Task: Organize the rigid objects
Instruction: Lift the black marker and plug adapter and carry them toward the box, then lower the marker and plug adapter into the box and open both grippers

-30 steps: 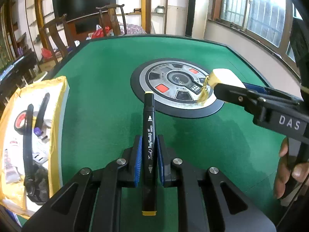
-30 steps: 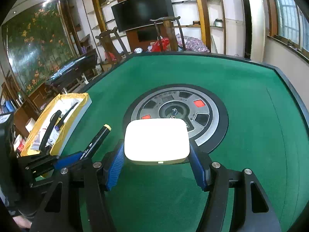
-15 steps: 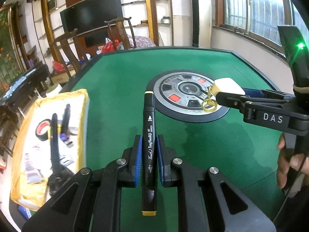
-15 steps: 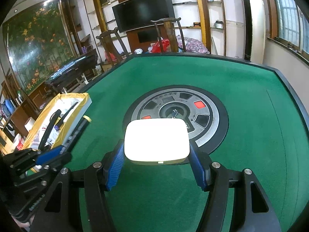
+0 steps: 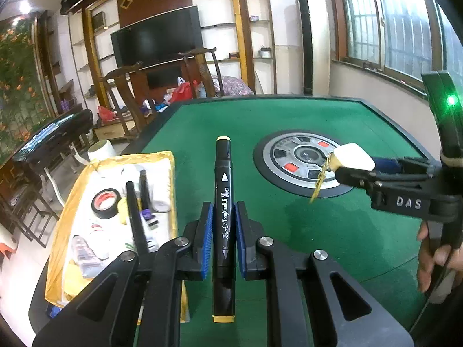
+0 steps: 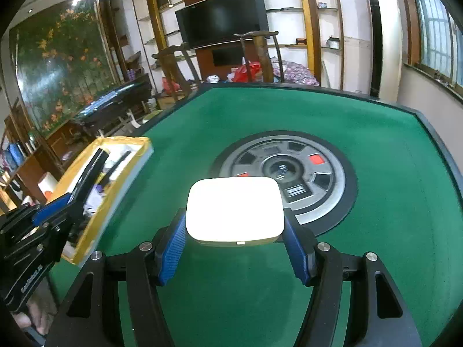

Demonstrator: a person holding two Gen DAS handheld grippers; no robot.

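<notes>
Since a second ago our left gripper (image 5: pixel 222 237), clamped on the marker (image 5: pixel 223 202), has swung toward the box (image 5: pixel 170 173) at the table's left edge, so drop-off looks near; the right gripper (image 6: pixel 235 248) grips the white case (image 6: pixel 234 209) above the felt.

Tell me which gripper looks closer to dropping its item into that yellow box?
Probably the left. The left gripper, shut on the black marker, sits beside the yellow box. The right gripper, holding the white case, is over mid-table.
</notes>
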